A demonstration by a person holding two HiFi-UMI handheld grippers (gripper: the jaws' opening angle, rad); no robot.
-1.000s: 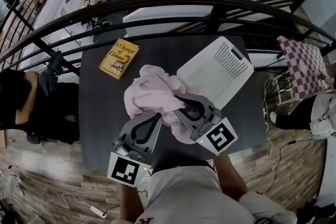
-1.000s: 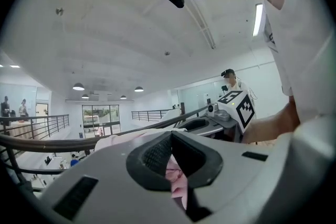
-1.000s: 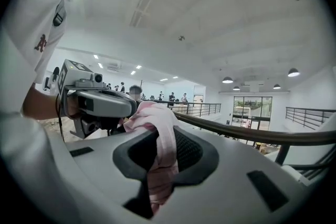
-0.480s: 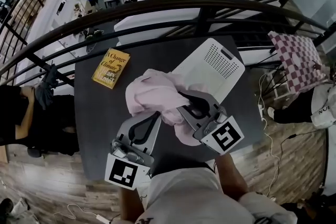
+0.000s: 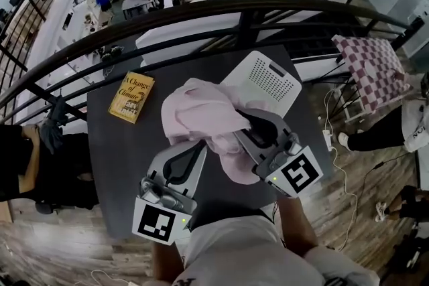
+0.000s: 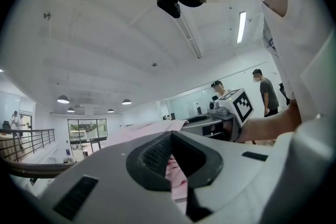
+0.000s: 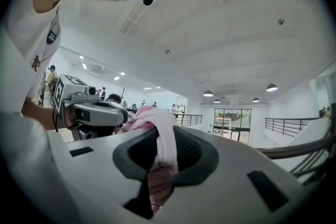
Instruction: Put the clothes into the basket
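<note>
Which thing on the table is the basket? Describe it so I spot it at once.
Start at the dark table beside the black railing and look to its far right part, just past the pink garment. The basket is the white plastic container there, with a patch of small holes and a handle slot; its only neighbour, the yellow book, lies far left.

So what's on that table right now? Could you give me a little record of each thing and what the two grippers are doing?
table: dark, beside a railing
cloth: pink, bunched, held by both grippers, not yet in the basket
left gripper: shut on the cloth's near edge
right gripper: shut on the cloth's right side
basket: white, perforated, far right of the table, just behind the cloth
book: yellow, flat on the table's far left, apart from the cloth
</note>
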